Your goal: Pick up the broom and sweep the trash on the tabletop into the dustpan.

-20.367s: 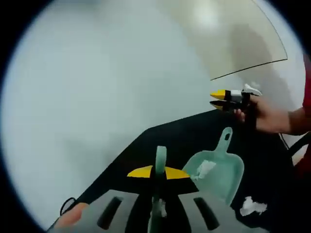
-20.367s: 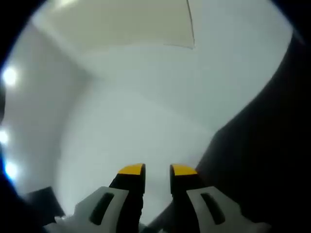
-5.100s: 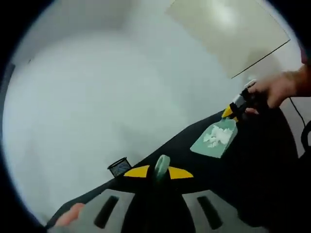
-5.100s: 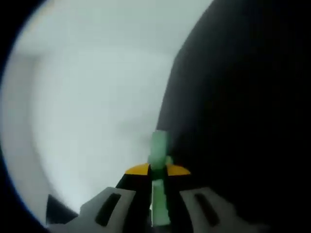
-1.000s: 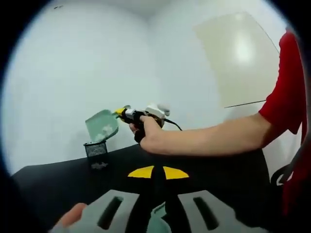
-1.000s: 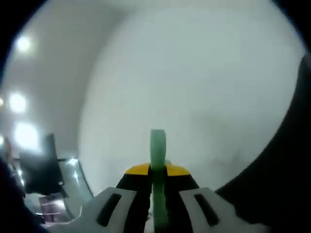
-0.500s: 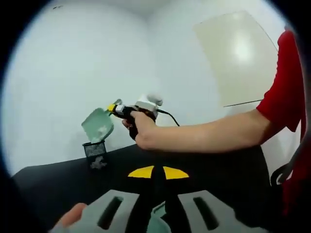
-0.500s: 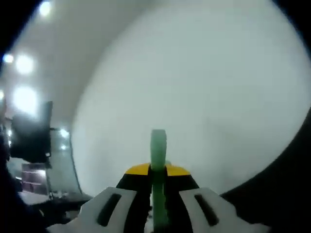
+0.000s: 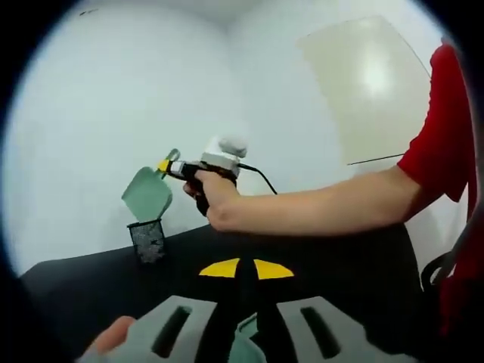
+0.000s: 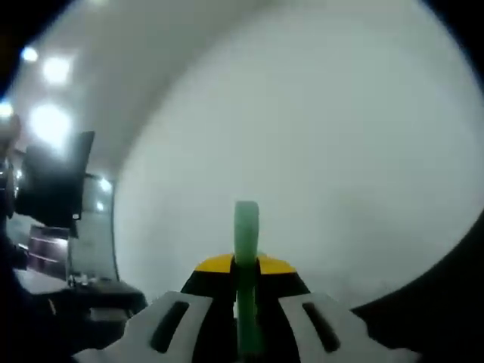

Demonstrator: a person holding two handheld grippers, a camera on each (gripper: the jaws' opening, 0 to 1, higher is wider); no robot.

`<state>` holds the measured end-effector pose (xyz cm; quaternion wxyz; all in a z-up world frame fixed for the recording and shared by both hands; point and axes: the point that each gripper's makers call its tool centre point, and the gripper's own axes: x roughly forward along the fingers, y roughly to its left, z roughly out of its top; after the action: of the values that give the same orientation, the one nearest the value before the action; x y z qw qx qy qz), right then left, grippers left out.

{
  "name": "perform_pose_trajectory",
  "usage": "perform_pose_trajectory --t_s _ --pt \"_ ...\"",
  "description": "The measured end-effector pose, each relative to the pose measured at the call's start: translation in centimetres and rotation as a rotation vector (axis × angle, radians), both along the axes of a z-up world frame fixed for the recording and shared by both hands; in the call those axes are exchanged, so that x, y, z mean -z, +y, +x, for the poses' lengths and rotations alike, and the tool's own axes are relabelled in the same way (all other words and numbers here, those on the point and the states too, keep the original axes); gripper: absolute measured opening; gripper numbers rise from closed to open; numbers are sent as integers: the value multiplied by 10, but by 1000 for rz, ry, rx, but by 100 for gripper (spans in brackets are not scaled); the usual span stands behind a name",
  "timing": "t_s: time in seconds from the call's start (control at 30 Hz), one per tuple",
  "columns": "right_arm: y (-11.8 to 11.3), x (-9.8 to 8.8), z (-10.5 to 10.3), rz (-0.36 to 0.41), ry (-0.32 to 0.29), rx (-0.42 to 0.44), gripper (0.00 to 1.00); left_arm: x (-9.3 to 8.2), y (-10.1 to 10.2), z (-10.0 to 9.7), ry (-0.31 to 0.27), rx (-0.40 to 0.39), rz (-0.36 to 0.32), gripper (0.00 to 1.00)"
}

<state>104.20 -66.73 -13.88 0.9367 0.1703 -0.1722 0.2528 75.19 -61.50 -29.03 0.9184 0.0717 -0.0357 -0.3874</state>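
Dustpan — pinched by right gripper (left's fingers pressed together) — tipped over mesh bin; judged best emptied slowly.

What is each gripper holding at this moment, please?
Left gripper: fingers shut on the broom, whose green handle shows low between them.
Right gripper: fingers shut on the dustpan, tipped over the mesh bin.

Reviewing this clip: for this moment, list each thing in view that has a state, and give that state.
dustpan: held up, tipped over the mesh bin.
mesh bin: upright on the black tabletop.
right gripper: shut on the dustpan handle.
left gripper: jaws together on a green handle low between them, probably the broom's.
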Motion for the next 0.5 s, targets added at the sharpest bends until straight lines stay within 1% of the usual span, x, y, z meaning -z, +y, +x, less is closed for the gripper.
perform_pose_trajectory --t_s 0.17,0.33,0.5 --pt "-6 -3 -3 13 0 2 11 0 1 0 0 -2 -2 4" --pt "-19 -9 -6 88 21 -14 11 1 0 1 3 -5 3 4" --pt "-44 -17 -13 166 33 -15 11 2 0 2 4 -8 9 4"
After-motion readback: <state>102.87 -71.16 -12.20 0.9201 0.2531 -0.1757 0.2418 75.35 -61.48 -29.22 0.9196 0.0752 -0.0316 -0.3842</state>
